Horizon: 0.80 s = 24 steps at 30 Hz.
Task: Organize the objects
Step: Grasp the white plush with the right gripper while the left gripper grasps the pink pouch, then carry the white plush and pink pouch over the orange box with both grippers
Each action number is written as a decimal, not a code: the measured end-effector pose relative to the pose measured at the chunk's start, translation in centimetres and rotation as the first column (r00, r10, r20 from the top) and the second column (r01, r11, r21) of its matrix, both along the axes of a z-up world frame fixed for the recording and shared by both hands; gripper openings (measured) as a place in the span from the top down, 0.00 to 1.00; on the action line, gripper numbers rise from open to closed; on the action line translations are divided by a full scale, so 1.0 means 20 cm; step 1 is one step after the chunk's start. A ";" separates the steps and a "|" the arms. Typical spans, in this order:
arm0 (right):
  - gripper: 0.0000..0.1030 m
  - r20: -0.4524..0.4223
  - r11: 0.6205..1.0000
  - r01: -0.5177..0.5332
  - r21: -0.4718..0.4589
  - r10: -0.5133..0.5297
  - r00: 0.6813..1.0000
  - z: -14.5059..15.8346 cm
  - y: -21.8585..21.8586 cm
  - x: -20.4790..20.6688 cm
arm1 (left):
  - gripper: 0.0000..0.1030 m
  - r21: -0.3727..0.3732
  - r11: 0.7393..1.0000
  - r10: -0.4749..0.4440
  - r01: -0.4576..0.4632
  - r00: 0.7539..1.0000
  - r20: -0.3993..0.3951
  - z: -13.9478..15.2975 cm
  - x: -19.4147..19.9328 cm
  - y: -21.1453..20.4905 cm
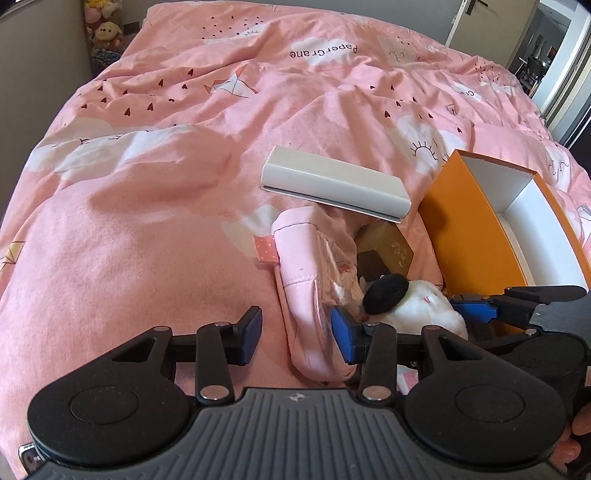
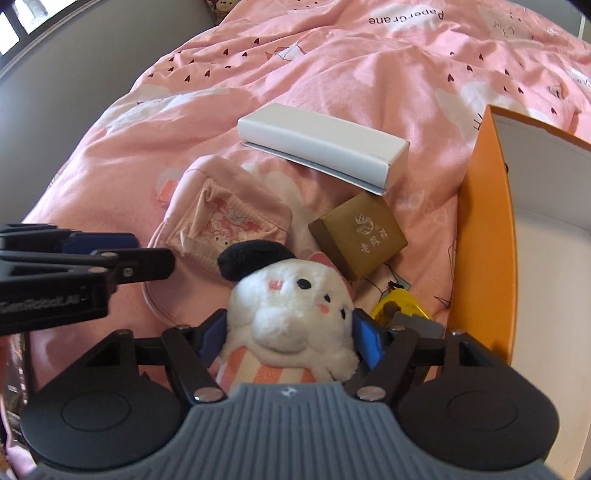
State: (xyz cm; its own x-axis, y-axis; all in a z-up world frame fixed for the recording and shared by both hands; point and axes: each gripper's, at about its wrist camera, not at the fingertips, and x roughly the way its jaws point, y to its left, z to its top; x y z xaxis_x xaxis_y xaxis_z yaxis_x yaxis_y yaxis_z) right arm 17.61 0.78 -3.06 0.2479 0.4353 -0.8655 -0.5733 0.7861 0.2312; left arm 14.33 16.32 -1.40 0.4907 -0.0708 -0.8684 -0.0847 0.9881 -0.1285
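Pink bedding printed with clouds, hearts and paper cranes [image 1: 155, 206] covers a bed that fills both wrist views; several small things lie clustered on it.

A white plush toy [image 2: 295, 314] with a black ear and a pink-striped lower part sits between the blue pads of the right hand-held gripper [image 2: 291, 338]; its jaws stand fairly wide on either side of the plush, and whether the pads press on it cannot be told. Just beyond the toy, ahead and slightly right of that gripper, lies a small gold box [image 2: 358, 240] with pale characters on its lid; a yellow object [image 2: 399, 306], partly hidden, sits just right of the plush by the right pad. Further ahead rests a long white box [image 2: 321, 147], lying flat. To the far right stands an open orange box [image 2: 487, 229] with a white inside.

The left hand-held gripper [image 1: 295, 328] hovers with jaws partly open over a pink fabric pouch [image 1: 306, 280]; its right pad lies against the pouch's edge, the left pad is clear of it, and nothing is gripped. Seen from the right wrist, this gripper enters from the left, beside the pouch.

Stuffed toys [image 1: 105, 31] sit far off at the bed's head.
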 end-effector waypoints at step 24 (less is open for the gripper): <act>0.32 0.113 0.928 0.131 0.348 -0.180 0.977 0.53 -0.61 0.05 | 0.76 -0.150 0.989 0.011 0.006 0.993 0.114 0.17 0.02 -0.17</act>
